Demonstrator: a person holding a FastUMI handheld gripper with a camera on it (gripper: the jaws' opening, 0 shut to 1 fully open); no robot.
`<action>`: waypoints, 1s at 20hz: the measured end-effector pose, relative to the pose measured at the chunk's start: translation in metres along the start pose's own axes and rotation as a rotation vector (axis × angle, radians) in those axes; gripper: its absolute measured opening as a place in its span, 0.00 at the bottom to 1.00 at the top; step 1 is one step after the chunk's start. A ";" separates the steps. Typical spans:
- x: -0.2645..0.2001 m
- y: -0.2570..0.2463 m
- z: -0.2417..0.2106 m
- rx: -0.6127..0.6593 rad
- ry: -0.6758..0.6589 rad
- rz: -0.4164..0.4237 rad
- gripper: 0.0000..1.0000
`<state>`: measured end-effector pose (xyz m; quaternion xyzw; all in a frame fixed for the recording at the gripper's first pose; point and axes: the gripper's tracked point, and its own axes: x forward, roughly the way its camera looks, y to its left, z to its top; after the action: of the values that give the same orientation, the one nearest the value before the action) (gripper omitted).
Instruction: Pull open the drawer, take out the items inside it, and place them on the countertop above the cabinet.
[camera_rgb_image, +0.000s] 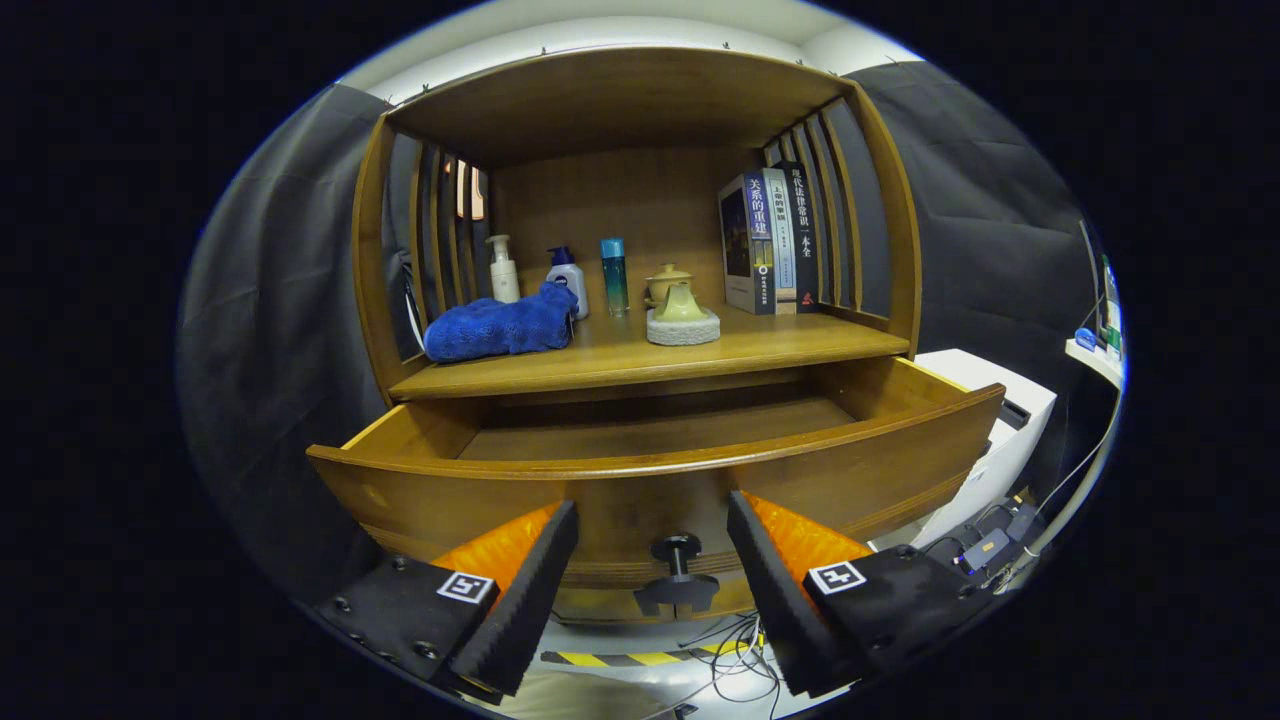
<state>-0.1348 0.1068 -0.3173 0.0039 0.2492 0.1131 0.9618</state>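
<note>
Drawer (655, 470) interior floor near its front panel, hidden from view.

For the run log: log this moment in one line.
drawer: open | tongs: open, astride knob | blue towel: on countertop

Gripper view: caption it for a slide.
Open gripper flanks the knob of the pulled-out drawer; blue towel on the countertop.

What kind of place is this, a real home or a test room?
Probably a staged test booth, not a home: black cloth walls surround one wooden cabinet, loose cables lie on the floor, and the open gripper faces the drawer knob.
</note>
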 end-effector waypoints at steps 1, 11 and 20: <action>0.002 -0.001 0.001 -0.001 0.001 0.001 0.99; 0.030 0.000 0.002 0.011 0.021 0.005 0.99; 0.052 0.000 0.008 0.023 0.021 0.011 0.98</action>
<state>-0.0865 0.1183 -0.3352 0.0152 0.2607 0.1154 0.9584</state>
